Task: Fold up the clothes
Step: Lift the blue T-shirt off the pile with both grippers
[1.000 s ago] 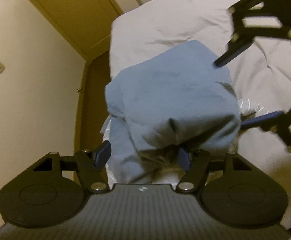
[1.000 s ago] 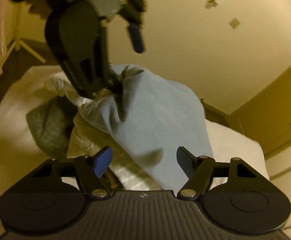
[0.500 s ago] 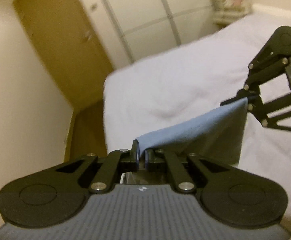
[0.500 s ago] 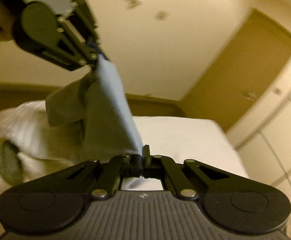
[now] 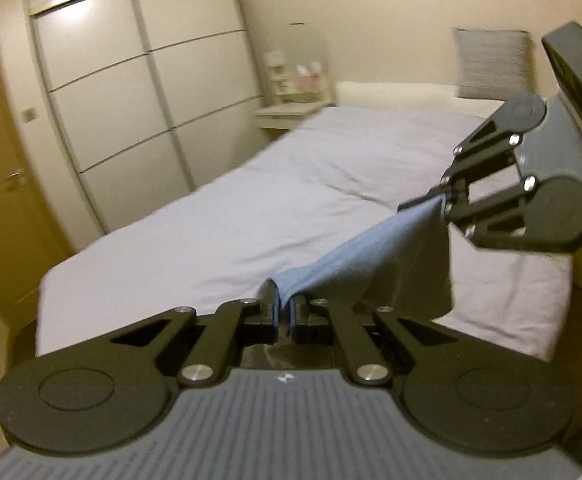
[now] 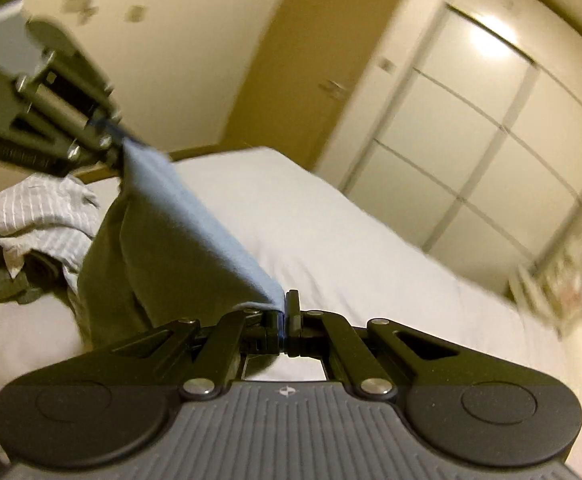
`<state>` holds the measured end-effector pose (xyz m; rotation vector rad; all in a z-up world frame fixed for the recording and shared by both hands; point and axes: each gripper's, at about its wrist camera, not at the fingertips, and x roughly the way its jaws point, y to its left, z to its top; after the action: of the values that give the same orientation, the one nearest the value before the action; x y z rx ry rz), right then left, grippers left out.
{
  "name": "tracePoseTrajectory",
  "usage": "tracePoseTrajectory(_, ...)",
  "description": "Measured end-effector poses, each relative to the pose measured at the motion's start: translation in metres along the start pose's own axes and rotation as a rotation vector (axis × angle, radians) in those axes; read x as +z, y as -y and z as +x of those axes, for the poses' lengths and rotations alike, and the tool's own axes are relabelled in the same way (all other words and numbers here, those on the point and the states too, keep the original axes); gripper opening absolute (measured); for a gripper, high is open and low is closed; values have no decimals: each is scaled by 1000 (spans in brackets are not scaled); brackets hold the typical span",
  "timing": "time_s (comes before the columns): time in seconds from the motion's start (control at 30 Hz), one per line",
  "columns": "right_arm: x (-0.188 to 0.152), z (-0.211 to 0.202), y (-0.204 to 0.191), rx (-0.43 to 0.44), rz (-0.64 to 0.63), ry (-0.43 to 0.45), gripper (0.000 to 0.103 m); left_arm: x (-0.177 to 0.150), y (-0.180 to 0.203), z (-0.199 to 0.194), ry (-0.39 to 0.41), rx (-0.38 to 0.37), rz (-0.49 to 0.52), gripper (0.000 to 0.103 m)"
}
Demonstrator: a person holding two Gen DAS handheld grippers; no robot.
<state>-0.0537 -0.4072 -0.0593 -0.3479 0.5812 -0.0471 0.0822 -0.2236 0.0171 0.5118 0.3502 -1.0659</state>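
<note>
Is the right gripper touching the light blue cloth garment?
Touching: the right wrist view shows the right gripper shut on a corner of the light blue cloth garment.

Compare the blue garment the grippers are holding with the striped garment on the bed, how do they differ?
The blue garment is plain light blue; the striped garment is whitish with thin stripes. The blue garment is lifted and stretched between the left gripper and right gripper; the striped garment lies crumpled and ungripped in a pile on the bed. Both are soft cloth, still unfolded.
</note>
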Motion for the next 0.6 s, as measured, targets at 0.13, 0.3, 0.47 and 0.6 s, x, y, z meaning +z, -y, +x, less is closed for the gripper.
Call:
tracePoseTrajectory(0.13, -44, -28, 48, -9, 74, -48, 0, 36, 58, 38, -11, -75, 29, 3)
tracePoseTrajectory(0.3, -73, -61, 111, 49, 100, -36, 0, 82, 108, 75, 27, -121, 82, 3)
tracePoseTrajectory(0.47, -83, -73, 177, -2, 154, -2, 0, 122, 125, 108, 56, -177, 121, 3)
tracePoseTrajectory(0.6, -78, -38, 218, -66, 167, -13, 0, 154, 115, 170, 36, -203, 125, 3)
